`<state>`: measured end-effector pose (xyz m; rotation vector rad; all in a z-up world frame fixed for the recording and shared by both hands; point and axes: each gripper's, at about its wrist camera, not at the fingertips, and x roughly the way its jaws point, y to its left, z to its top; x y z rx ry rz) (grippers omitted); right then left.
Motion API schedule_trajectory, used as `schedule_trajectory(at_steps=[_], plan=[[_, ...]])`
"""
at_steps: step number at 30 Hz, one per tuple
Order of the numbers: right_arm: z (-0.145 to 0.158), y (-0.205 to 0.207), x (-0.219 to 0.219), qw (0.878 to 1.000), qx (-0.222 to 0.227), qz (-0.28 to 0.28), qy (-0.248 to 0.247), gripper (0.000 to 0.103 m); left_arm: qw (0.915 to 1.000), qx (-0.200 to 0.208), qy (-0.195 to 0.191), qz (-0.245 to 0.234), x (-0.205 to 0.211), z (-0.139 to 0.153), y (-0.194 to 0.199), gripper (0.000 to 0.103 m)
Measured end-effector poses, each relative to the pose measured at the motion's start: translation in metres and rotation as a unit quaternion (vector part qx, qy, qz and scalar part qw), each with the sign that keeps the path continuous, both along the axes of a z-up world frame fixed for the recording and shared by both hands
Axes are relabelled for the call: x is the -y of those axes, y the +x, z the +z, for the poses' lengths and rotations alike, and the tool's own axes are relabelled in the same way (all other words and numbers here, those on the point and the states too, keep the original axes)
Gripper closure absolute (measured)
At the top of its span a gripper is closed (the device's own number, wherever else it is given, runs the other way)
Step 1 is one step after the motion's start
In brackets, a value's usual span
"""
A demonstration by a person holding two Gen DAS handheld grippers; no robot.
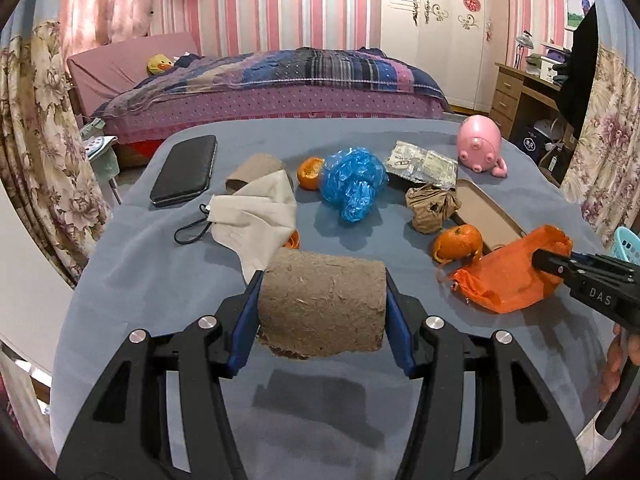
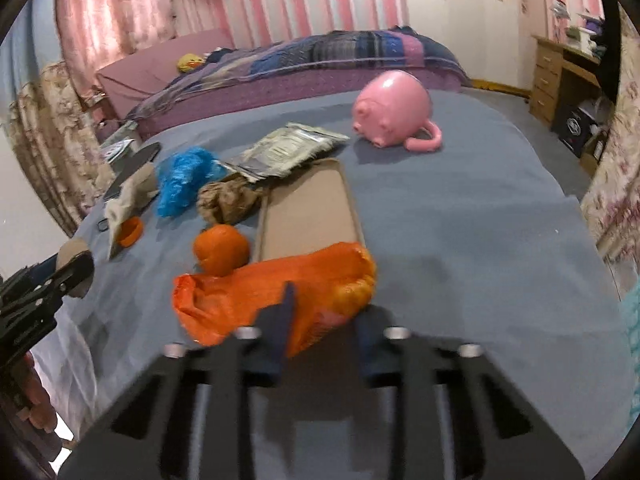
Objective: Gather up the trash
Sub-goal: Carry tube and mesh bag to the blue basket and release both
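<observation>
My left gripper (image 1: 322,308) is shut on a brown cardboard tube (image 1: 322,300) and holds it above the blue-grey tablecloth (image 1: 160,280). My right gripper (image 2: 324,320) is shut on an orange plastic bag (image 2: 272,292) that lies at the table's right side; the bag also shows in the left wrist view (image 1: 508,276). Loose trash lies behind: orange peel (image 1: 458,242), a crumpled brown paper bag (image 1: 432,204), a blue plastic bag (image 1: 354,180), a foil packet (image 1: 422,162), a beige tissue (image 1: 256,216) and another tube (image 1: 254,170).
A black phone case (image 1: 186,170), a pink pig toy (image 1: 480,146) and a flat cardboard tray (image 1: 490,214) are on the table. A turquoise basket (image 1: 628,242) stands off the right edge. A bed lies behind the table.
</observation>
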<state>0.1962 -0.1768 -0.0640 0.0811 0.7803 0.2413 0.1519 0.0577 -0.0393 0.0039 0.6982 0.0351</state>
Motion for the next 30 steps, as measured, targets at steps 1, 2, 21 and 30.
schedule_trajectory(at_steps=[1, 2, 21, 30], plan=[[0.003, -0.004, -0.001, 1.000, 0.009, 0.004, -0.006, 0.093, 1.0000, 0.002, 0.002, 0.000, 0.001, 0.002, -0.001, 0.049], [0.006, -0.007, -0.001, 1.000, 0.016, 0.006, -0.006, 0.094, 1.0000, 0.004, 0.003, 0.000, 0.003, 0.003, -0.001, 0.049], [0.096, -0.090, 0.188, 0.981, 0.129, -0.138, -0.040, 0.098, 0.9925, 0.062, -0.001, -0.105, 0.156, 0.050, -0.005, 0.049], [0.100, -0.137, 0.306, 0.958, 0.123, -0.250, -0.071, 0.098, 0.9756, 0.070, -0.028, -0.206, 0.291, 0.055, -0.006, 0.049]])
